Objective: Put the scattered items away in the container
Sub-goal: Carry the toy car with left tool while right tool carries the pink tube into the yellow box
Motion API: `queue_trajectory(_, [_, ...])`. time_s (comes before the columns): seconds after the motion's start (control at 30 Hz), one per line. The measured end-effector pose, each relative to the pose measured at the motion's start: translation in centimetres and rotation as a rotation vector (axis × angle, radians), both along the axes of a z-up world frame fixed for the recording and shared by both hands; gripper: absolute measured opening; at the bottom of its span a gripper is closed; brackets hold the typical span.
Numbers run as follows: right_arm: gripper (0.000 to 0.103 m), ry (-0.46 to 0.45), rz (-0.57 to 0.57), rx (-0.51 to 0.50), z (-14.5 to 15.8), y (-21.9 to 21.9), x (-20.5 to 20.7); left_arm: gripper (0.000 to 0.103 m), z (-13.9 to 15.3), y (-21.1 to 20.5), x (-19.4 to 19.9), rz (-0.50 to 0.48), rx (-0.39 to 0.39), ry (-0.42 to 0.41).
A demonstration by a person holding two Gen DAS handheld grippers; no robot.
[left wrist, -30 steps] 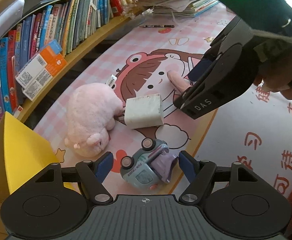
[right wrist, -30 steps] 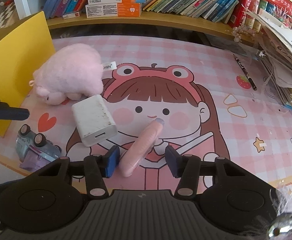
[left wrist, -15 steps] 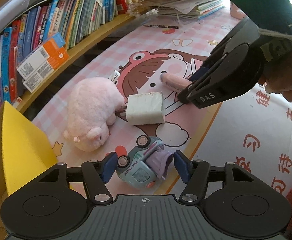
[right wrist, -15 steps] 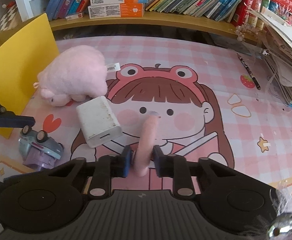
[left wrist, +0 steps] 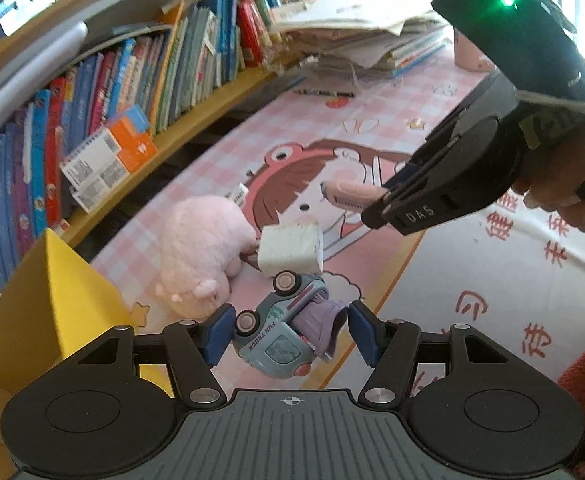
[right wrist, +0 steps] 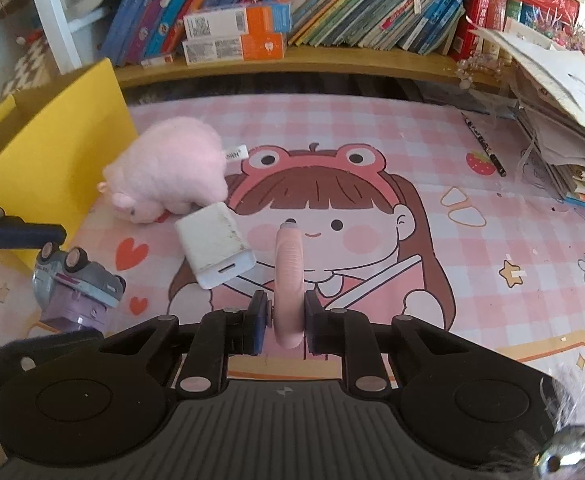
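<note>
My left gripper (left wrist: 290, 334) is shut on a pale blue toy truck (left wrist: 280, 340) with a purple back, held tilted just above the pink cartoon mat (left wrist: 332, 120). The truck (right wrist: 76, 280) also shows at the left of the right wrist view, beside one left finger (right wrist: 20, 236). My right gripper (right wrist: 286, 322) is shut on a pink pen-shaped stick (right wrist: 288, 264) that points forward over the mat. That stick (left wrist: 348, 194) juts from the right gripper (left wrist: 372, 212) in the left wrist view. A yellow box (left wrist: 64, 300) stands at the left. A pink plush pig (right wrist: 168, 168) and a white charger (right wrist: 212, 248) lie on the mat.
A low wooden shelf of books (right wrist: 332, 8) runs along the mat's far edge, with orange-and-white cartons (right wrist: 236, 36) on it. A messy pile of papers and books (right wrist: 560, 120) fills the right side. A dark pencil (right wrist: 484, 144) lies near it. A person's hand (left wrist: 560, 184) holds the right gripper.
The left jaws closed onto the toy truck and lifted it off the mat. The right jaws closed on the pink stick, which swung to point forward and rose with the gripper.
</note>
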State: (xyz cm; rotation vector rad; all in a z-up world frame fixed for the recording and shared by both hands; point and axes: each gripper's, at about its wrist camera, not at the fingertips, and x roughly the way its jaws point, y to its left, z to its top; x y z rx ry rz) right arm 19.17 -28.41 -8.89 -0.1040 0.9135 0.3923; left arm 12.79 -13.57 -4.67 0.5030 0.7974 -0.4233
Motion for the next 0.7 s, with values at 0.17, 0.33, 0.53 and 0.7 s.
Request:
queue_trajectory(0.17, [0.018,-0.025,0.006,0.011,1.1,0.0,-1.1,0.062,1.7,0.4,-1.3,0.018,-0.019,-0.044])
queue_trajectory(0.33, [0.018,-0.045,0.026,0.018,2.0,0.4,-2.0,0.062,3.0,1.0,-2.5,0.044,-0.033,-0.087])
queue_trajectory(0.53, [0.018,-0.072,0.062,0.031,3.2,1.3,-3.0,0.062,4.4,2.0,-3.5,0.088,-0.053,-0.136])
queue_trajectory(0.7, [0.018,-0.1,0.106,0.047,4.6,2.3,-3.5,0.062,5.8,3.3,-4.1,0.135,-0.073,-0.179])
